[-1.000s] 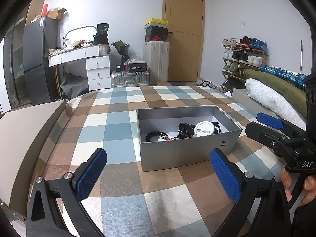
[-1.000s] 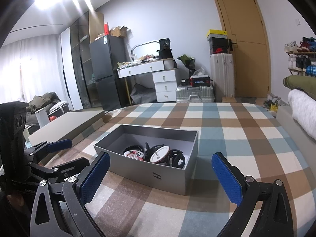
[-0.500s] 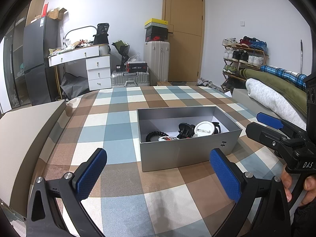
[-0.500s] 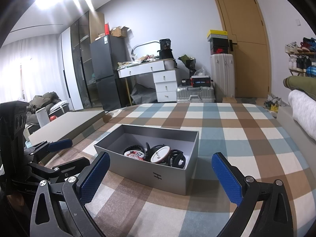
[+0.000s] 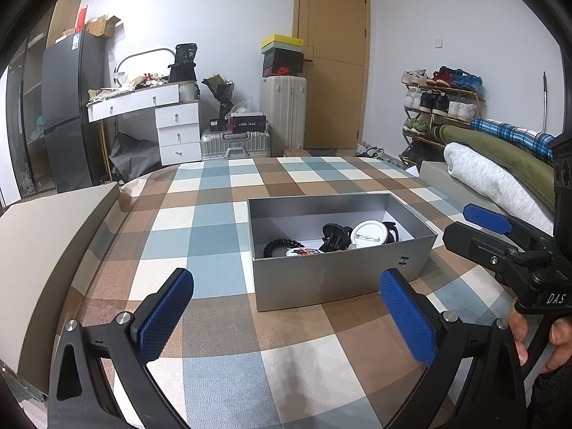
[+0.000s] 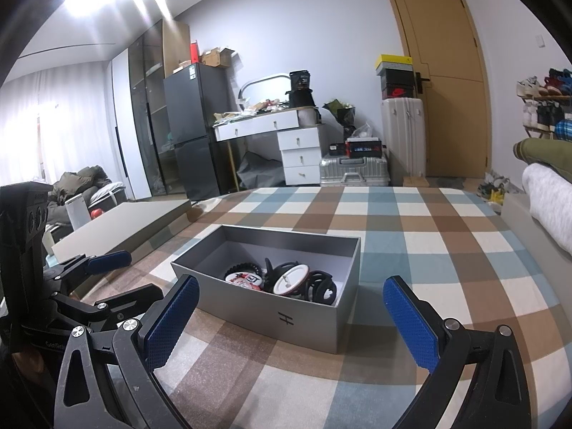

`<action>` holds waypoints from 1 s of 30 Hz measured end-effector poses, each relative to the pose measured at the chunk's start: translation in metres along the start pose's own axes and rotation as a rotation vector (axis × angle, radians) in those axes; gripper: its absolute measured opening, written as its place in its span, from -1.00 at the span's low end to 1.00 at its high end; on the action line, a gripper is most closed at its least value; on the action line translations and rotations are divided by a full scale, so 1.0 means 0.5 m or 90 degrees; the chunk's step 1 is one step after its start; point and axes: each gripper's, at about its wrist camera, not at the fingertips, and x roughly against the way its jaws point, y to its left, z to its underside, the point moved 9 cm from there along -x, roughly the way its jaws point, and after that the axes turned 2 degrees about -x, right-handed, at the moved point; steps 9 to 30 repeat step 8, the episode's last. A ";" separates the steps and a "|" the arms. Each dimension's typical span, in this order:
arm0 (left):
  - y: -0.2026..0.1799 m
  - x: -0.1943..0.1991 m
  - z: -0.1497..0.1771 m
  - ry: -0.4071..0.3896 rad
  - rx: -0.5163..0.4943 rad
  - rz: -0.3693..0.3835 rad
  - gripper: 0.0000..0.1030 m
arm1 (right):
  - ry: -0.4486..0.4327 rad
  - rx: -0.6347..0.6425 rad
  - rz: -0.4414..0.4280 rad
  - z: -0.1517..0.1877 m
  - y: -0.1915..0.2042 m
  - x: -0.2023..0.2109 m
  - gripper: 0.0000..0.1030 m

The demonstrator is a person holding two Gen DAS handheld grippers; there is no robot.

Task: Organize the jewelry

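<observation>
Open grey rectangular cardboard box (image 5: pixel 339 271) resting on the blue, brown and white checked cloth (image 5: pixel 214 221), ahead of both tools; inside it, bunched toward 1 end, a black beaded bracelet (image 5: pixel 282 243), black claw-like clips (image 5: pixel 336 236), a round white disc (image 5: pixel 370 234) and a small red-printed piece, possibly a badge (image 6: pixel 246 279). Left gripper (image 5: pixel 286 318) with its 2 blue-padded fingers spread wide, holding nothing, just short of the box's near wall; right gripper (image 6: pixel 289 321) equally wide apart and empty, near the box's corner.
</observation>
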 end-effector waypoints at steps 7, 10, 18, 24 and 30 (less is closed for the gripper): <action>0.004 0.001 -0.002 -0.002 0.003 -0.004 0.97 | -0.001 0.003 -0.001 -0.001 0.004 0.000 1.00; 0.004 0.001 -0.003 -0.002 0.003 -0.004 0.97 | -0.001 0.003 -0.001 -0.001 0.005 0.000 1.00; 0.004 0.001 -0.003 -0.002 0.003 -0.004 0.97 | -0.001 0.003 -0.001 -0.001 0.005 0.000 1.00; 0.004 0.001 -0.003 -0.002 0.003 -0.004 0.97 | -0.001 0.003 -0.001 -0.001 0.005 0.000 1.00; 0.004 0.001 -0.003 -0.002 0.003 -0.004 0.97 | -0.001 0.003 -0.001 -0.001 0.005 0.000 1.00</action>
